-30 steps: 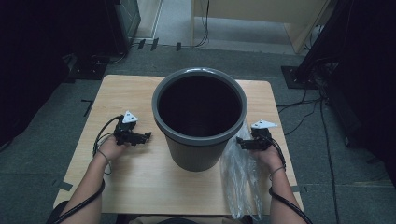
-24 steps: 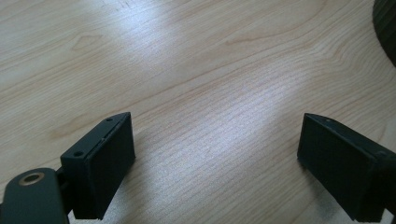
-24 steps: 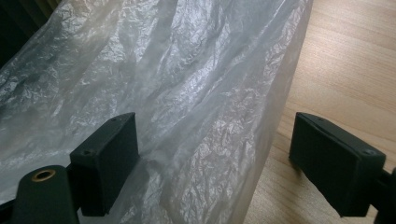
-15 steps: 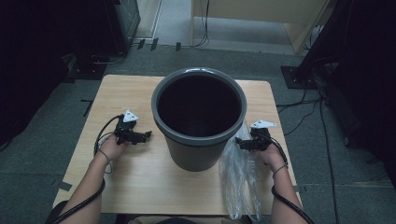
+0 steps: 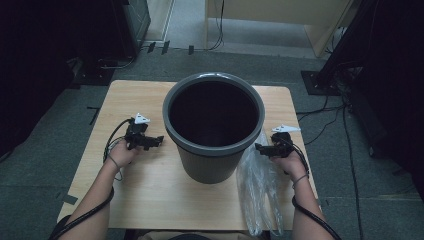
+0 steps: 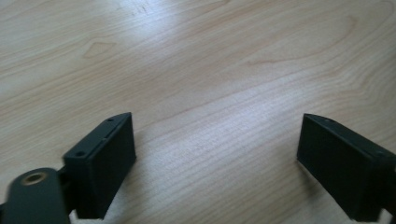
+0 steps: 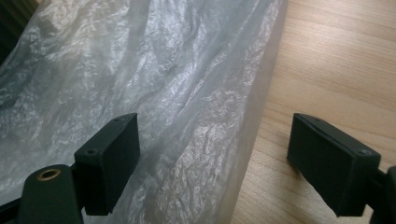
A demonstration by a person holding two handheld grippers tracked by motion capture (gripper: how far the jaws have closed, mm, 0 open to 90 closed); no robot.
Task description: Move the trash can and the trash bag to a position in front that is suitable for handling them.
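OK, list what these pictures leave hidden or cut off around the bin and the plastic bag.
- Grey bin: in the high view its inside is too dark to show the bottom or any contents.
- Clear plastic bag: its near end runs past the table edge and out of the high view; its mouth cannot be made out.
- Right gripper: jaws apart over the bag's edge, just closing a little; whether they touch it cannot be told.

Wooden table (image 5: 150,195), dim grey floor (image 5: 40,200)
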